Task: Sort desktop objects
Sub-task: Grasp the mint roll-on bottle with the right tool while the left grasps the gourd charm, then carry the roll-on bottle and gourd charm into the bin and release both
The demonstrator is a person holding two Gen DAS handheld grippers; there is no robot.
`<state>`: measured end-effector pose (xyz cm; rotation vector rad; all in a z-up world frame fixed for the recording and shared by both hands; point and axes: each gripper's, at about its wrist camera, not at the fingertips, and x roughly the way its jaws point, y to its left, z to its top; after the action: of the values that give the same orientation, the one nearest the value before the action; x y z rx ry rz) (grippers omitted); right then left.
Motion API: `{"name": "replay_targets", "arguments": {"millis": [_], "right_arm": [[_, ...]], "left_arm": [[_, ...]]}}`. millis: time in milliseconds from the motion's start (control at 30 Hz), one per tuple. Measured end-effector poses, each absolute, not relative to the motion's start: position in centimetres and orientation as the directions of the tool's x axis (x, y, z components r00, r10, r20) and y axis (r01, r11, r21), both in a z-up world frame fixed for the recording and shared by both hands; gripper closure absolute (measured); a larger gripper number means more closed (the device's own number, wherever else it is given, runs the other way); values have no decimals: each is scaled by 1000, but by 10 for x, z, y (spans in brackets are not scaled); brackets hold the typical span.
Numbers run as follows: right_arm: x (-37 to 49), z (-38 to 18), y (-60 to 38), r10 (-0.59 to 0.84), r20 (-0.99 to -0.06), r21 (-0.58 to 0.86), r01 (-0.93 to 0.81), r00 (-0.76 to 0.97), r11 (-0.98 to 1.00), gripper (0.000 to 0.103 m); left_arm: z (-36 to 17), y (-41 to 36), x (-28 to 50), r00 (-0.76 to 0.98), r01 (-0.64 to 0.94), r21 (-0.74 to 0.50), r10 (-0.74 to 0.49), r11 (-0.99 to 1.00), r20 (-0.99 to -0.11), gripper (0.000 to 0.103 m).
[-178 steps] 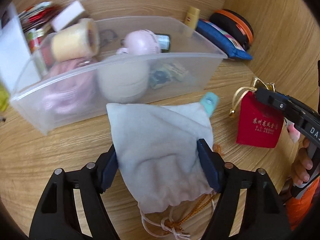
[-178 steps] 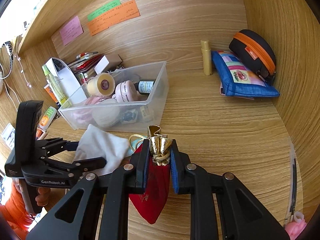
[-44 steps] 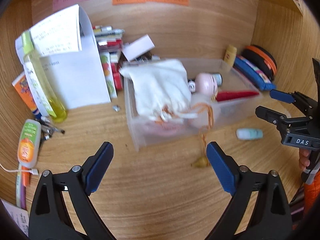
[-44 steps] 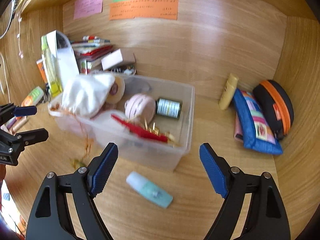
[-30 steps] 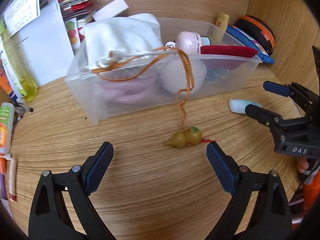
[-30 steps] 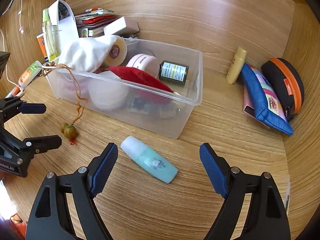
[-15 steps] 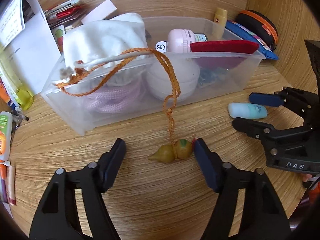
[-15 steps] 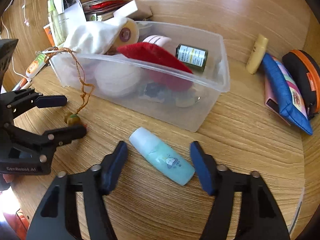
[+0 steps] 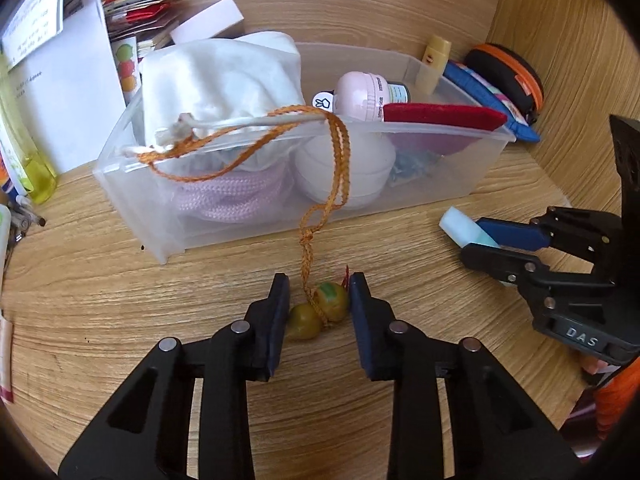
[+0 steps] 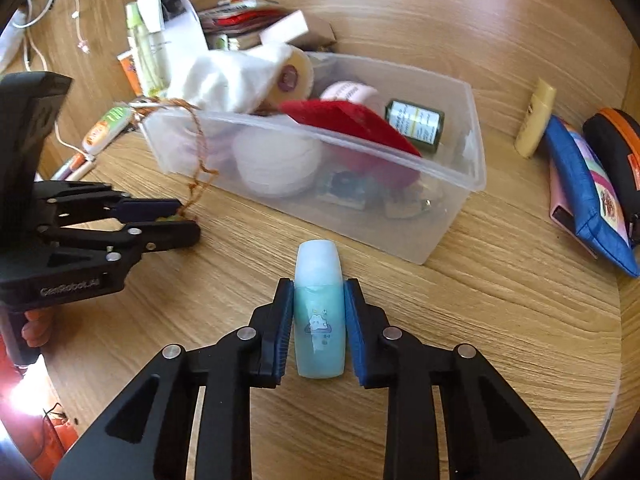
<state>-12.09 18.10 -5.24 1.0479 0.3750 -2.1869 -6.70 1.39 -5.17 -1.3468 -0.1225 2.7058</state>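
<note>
Both grippers closing on items in front of the clear bin

The gourd charm (image 9: 318, 313) is lying on the desk between the left gripper (image 9: 319, 286) fingers, its orange cord (image 9: 335, 168) running up over the rim of the clear bin (image 9: 452, 196) to the white pouch (image 9: 224, 80); the pads are sitting narrowly apart, touching or nearly touching the charm, and a firm grip is hard to confirm. The blue bottle (image 10: 319, 308) is lying lengthwise between the right gripper (image 10: 319, 282) fingers, pale cap pointing past the tips toward the bin, both pads pressing against its sides. In the left view that bottle is showing mostly hidden behind the right fingers
</note>
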Motion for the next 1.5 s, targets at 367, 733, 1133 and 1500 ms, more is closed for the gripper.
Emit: {"name": "replay_targets", "arguments": {"millis": [367,733,1133,1500], "right_arm": [[-106,-18,196,-510,-700,62,669,-500,-741,80],[-106,24,208,-571,-606,95,662,-554,-744,80],[-150,42,186,-556,-582,73,642,-594,-763,80],[-203,2,160,-485,-664,88,585,-569,-807,80]], "left_arm": [[-25,9,-48,-650,-73,-160,168,-984,-741,73],[30,14,-54,-743,-137,-167,213,-976,-635,73],[53,11,-119,-769,-125,-103,162,-987,-619,73],[12,8,-164,-714,-124,-98,157,-987,-682,73]]}}
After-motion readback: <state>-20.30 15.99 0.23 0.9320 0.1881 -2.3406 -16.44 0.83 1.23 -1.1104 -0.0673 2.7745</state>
